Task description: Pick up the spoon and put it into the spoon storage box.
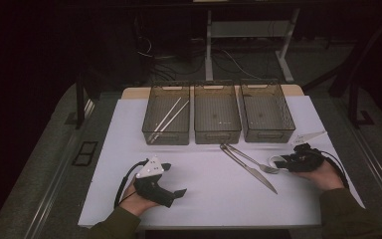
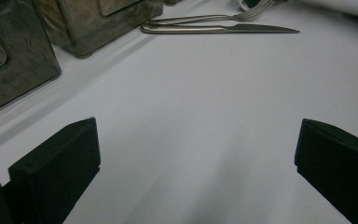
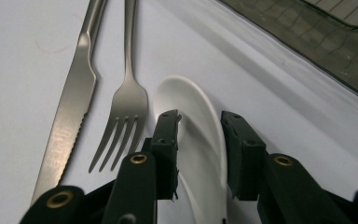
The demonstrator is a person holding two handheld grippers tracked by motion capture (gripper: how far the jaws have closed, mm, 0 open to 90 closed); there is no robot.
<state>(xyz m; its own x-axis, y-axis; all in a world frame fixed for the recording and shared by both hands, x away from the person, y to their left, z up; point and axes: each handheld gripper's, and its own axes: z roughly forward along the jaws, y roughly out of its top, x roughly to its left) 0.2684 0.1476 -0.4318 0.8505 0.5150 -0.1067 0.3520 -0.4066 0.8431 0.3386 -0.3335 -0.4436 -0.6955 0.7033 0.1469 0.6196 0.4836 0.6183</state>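
A: Left tongs (image 1: pixel 179 192)?
B: Wide open on the bench (image 1: pixel 209 199), holding nothing.
A: Right tongs (image 3: pixel 198 123)?
B: Jaws straddle a white spoon (image 3: pixel 200 140) lying beside the fork (image 3: pixel 126 116) and knife (image 3: pixel 70 121); I can't tell whether they grip.
A: Beyond?
B: Three bins (image 1: pixel 217 113); dark room.

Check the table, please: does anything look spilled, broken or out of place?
Nothing stands out. The knife and fork lie loose before the bins, the white spoon beside them between the right gripper jaws.
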